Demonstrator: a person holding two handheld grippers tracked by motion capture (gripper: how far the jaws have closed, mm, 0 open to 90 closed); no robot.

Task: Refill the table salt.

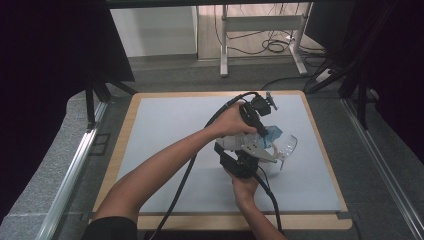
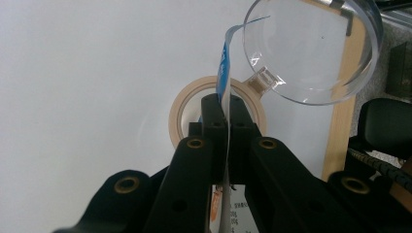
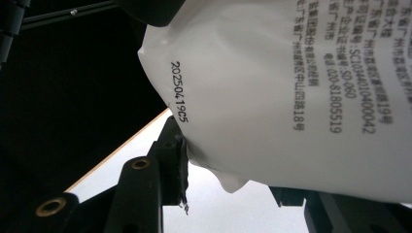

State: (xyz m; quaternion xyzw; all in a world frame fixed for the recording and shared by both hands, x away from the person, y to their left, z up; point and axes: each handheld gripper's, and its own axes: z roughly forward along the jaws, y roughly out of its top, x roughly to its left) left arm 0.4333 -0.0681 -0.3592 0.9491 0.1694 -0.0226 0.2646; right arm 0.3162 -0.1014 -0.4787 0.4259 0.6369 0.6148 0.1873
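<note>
A white pouch (image 1: pixel 241 142) with printed text and a blue top (image 1: pixel 273 133) hangs over the mat's right half, held between both grippers. My left gripper (image 1: pixel 264 131) reaches in from above and is shut on the pouch's thin blue-and-white edge (image 2: pixel 224 82); in the left gripper view the left gripper (image 2: pixel 224 104) has its jaws pressed together on that edge. From below, my right gripper (image 1: pixel 243 152) is shut on the pouch's white body (image 3: pixel 291 73); one pad presses its side, and the pouch hides the other jaw. A clear glass vessel (image 1: pixel 286 146) sits just right of the pouch (image 2: pixel 311 53).
A beige tape roll (image 2: pixel 180 114) lies flat on the pale mat (image 1: pixel 165 130) under the left jaws. The wooden board's right edge (image 1: pixel 325 155) runs close behind the glass. Black cables trail from both grippers toward the near edge. Desk legs and cords stand beyond the table.
</note>
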